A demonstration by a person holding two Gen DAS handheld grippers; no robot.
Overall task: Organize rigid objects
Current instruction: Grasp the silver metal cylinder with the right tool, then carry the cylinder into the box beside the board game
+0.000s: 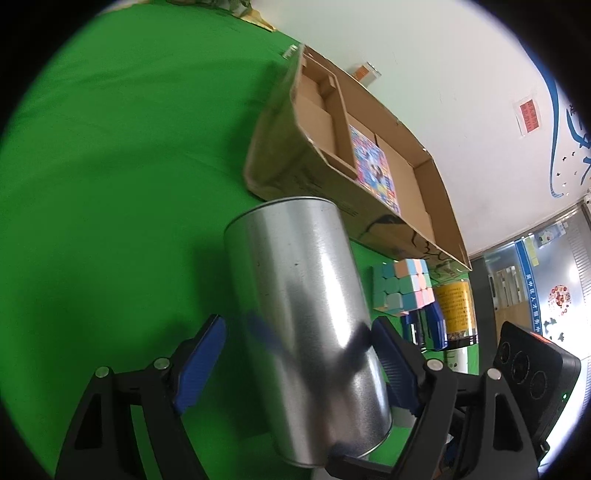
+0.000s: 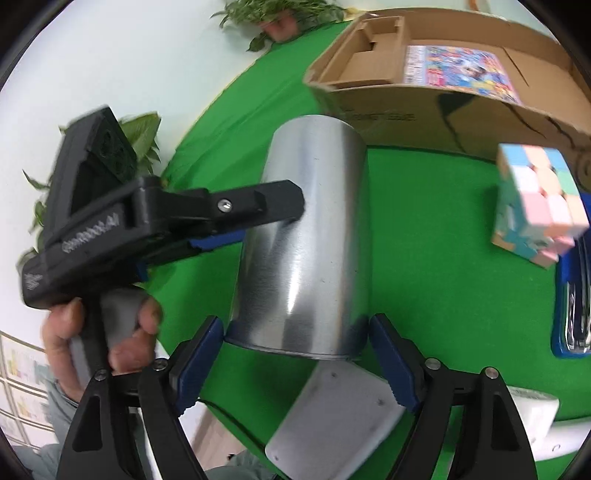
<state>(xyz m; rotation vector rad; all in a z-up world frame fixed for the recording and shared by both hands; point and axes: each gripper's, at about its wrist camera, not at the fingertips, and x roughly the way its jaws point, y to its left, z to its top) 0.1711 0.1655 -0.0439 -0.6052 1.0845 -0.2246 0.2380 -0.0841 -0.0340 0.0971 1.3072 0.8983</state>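
Observation:
A bare silver metal can lies tilted over the green table, its far end toward the cardboard box. My left gripper straddles its middle. In the right wrist view the left gripper has one finger across the can's front and the blue pad of the other behind it. My right gripper has its blue pads against both sides of the can's near rim. The right gripper's black body shows at the right of the left wrist view.
An open cardboard box with dividers and a colourful booklet stands behind the can. A pastel puzzle cube, a blue stapler-like item and a yellow-labelled container lie to the right. A hand holds the left gripper. Plants stand at the back.

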